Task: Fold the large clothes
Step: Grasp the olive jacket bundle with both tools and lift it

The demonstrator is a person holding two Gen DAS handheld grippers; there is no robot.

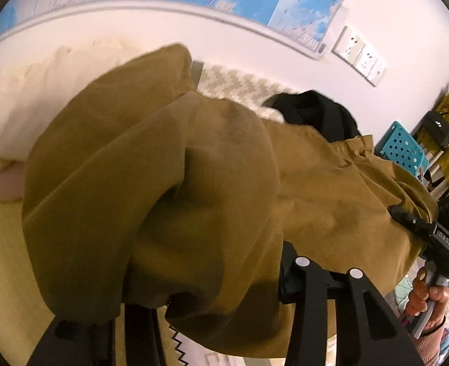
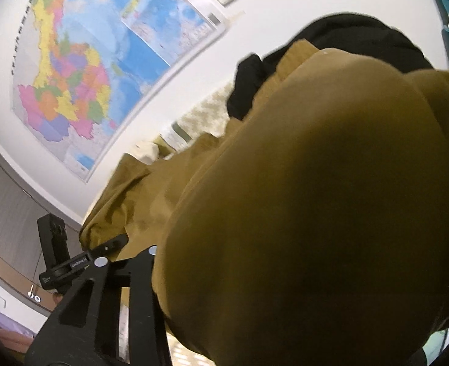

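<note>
Garment: a large mustard-brown cotton garment [image 1: 193, 183] hangs bunched in the air between both grippers, above the bed, filling most of each view [image 2: 316, 198].
Left gripper [image 1: 230, 299]: fingers buried under the brown folds; whether the jaws are closed cannot be told.
Right gripper [image 1: 407, 222]: closed on the garment's edge, handle held by a hand [image 1: 429, 302].
Behind: a black cloth heap [image 1: 316, 113] on a pale zigzag-patterned bed cover [image 1: 239, 85].
Wall: a colourful map poster [image 2: 87, 70], white sockets [image 1: 360, 55].
Right side: a turquoise perforated plastic crate [image 1: 404, 146].
</note>
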